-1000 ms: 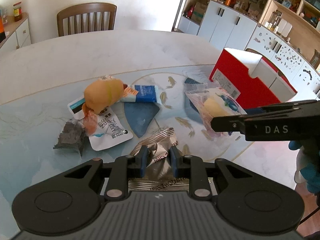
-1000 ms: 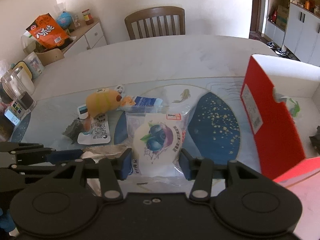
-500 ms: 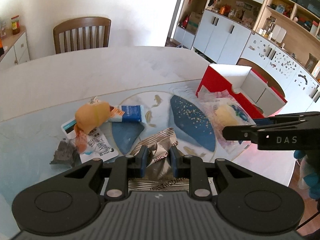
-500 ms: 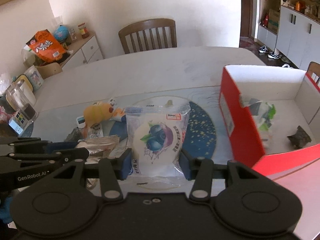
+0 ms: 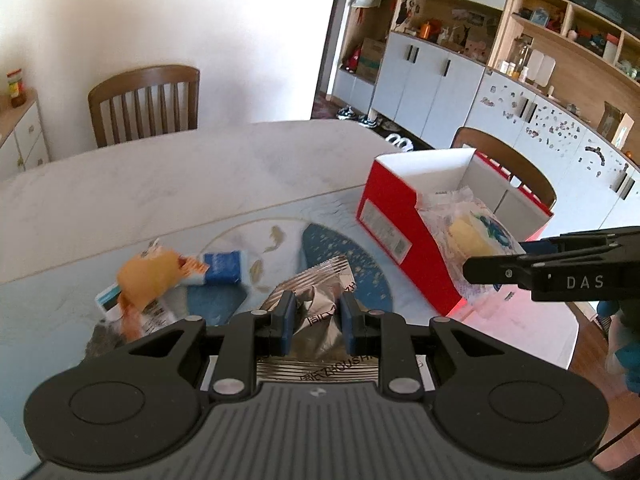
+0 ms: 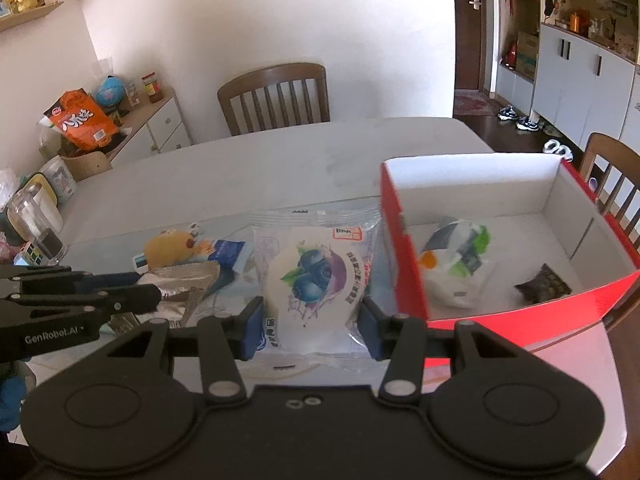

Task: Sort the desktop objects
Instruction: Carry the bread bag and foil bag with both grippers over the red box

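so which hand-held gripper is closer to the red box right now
Right. The right hand-held gripper, shut on a blueberry bun pack, sits just beside the red box. The left hand-held gripper, holding a silver packet, is farther away, over the table's middle.

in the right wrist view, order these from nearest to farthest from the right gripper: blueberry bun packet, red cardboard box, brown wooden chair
1. Blueberry bun packet: clamped in the right gripper.
2. Red cardboard box: just right, on the table.
3. Brown wooden chair: past the table's far edge, by the wall.
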